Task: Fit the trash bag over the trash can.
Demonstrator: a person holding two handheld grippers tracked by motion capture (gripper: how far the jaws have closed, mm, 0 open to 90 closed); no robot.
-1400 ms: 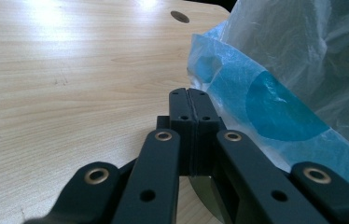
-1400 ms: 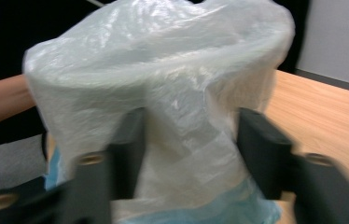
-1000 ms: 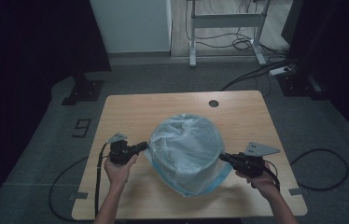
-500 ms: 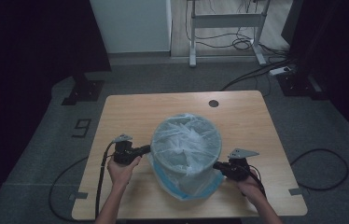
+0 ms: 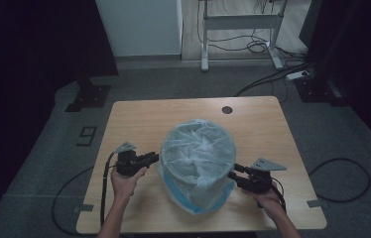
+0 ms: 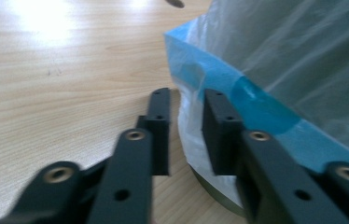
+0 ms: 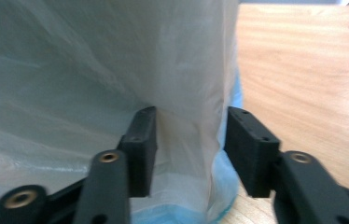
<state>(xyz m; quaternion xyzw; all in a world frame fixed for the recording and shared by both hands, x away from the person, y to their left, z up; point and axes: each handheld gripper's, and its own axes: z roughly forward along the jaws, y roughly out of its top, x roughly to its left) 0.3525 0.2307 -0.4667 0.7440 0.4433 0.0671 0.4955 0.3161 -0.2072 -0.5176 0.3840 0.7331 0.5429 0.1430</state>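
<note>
A translucent white bag (image 5: 198, 153) with a blue hem (image 6: 256, 107) is draped over a round bin standing on the wooden table (image 5: 139, 119). The bin's dark base (image 6: 212, 191) peeks out under the film. My left gripper (image 5: 156, 157) is at the bag's left side, low down. Its jaws have just been opening and stand apart (image 6: 187, 95), with a loose fold of film between them. My right gripper (image 5: 232, 171) is at the bag's right side. Its jaws have also just been opening (image 7: 192, 112) and stand wide apart around the bag's wall (image 7: 70, 70) without pinching it.
A round cable hole (image 5: 227, 109) is in the table's far right part. A black stand base (image 5: 88, 96) and a floor mark "9" (image 5: 88, 134) lie left of the table. A desk frame (image 5: 238, 22) and cables sit behind it.
Both hands came in closer to the bin and the right one sank. The bag, stretched wide a second ago, now hangs snug over the bin. Both grippers let go of it.
</note>
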